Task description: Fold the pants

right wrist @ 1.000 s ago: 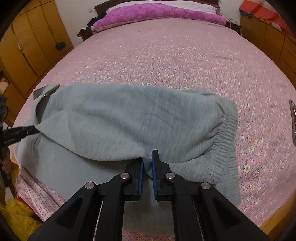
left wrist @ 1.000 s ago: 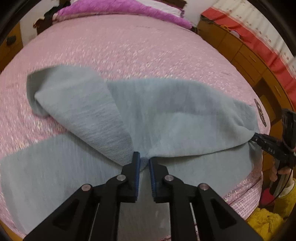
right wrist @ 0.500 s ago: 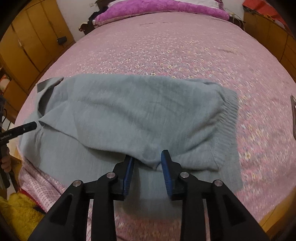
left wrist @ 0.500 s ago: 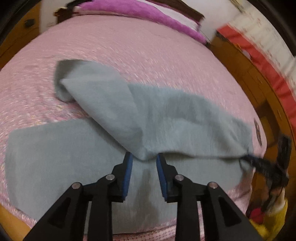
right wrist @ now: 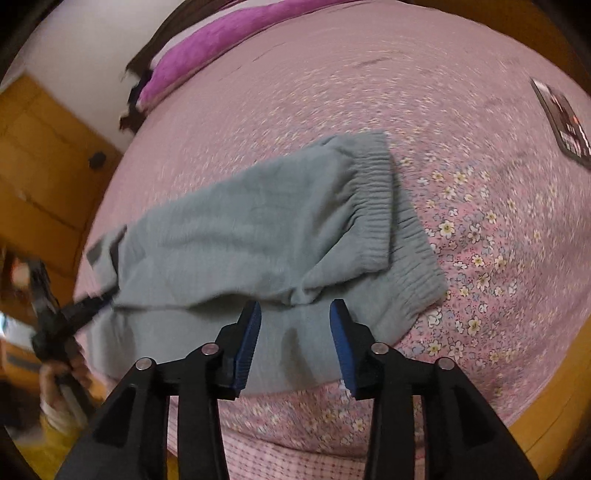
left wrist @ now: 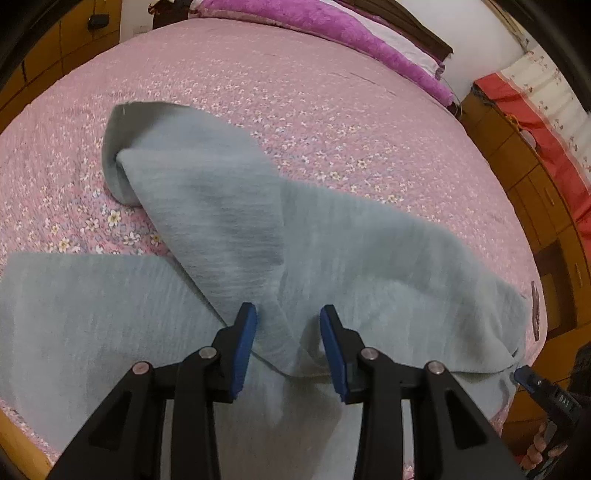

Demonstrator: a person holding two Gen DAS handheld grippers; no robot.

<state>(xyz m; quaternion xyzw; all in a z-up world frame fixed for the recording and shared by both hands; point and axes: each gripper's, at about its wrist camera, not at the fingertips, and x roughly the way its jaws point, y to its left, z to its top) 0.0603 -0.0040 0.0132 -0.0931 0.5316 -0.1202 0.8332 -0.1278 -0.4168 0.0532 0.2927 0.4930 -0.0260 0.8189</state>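
Pink floral bedspread (left wrist: 332, 110) is filling both views, purple pillow (left wrist: 351, 33) lying at its far end. Grey-green pants (left wrist: 351, 258) are lying flat on the near part of the bed, one leg doubled back over the other, ribbed waistband (right wrist: 388, 221) showing in the right view.

Change from a second ago: both grippers were pinching the folded edge then; now the cloth is lying slack on the bed, released.

Left gripper (left wrist: 288, 343): jaws are opening, pads standing apart, the folded fabric edge sitting between them but not pressed. Right gripper (right wrist: 295, 339): jaws likewise opening, pads apart over the lower layer of the pants, nothing clamped. The right view is tilting and blurring more than before.

A dark flat object (right wrist: 561, 122) is lying on the bedspread at far right, well apart from the pants.

No containers in view.
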